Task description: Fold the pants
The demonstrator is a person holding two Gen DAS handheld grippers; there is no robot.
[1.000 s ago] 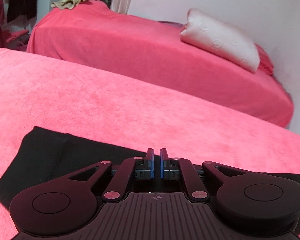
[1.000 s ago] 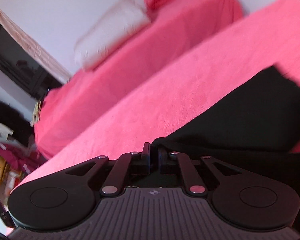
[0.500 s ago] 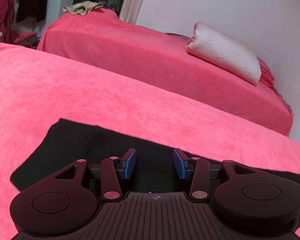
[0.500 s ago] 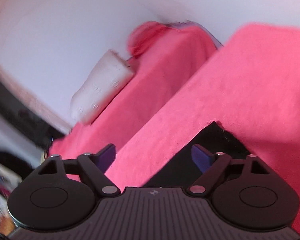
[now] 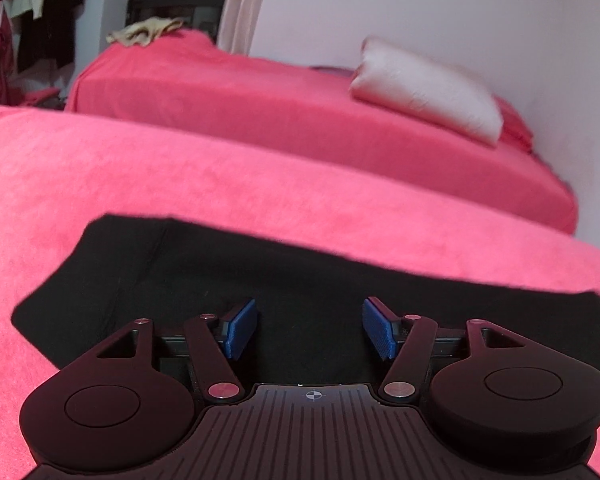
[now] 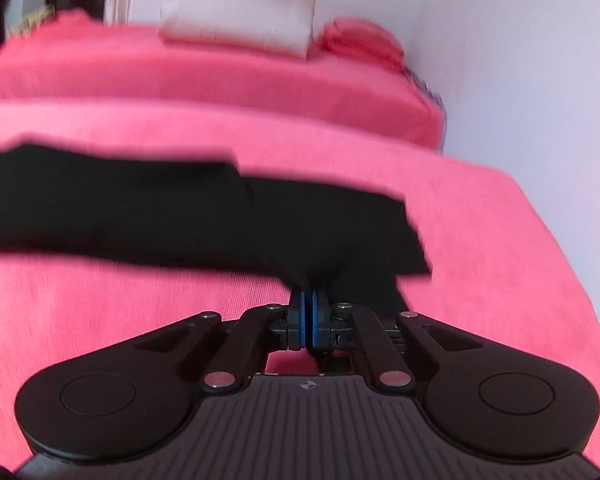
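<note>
While both views face across the bed, entries run near to far.
Left tool [image 5: 309, 327]: fingers spread wide above the black pants [image 5: 204, 272], gripping nothing.
Right tool [image 6: 309, 312]: pads pressed together, pinching the pants' [image 6: 140, 208] near edge.
Pants: lying flat on the pink bed cover [image 5: 100, 176].
Far: second pink bed [image 5: 260, 96], white pillow [image 5: 428, 92].

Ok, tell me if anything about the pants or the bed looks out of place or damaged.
Nothing stands out. The black pants lie flat in a long band on the pink bed cover, with no tear or spill visible. The right gripper pinches their near edge; the left gripper hovers open above the cloth. The right view is blurred.
</note>
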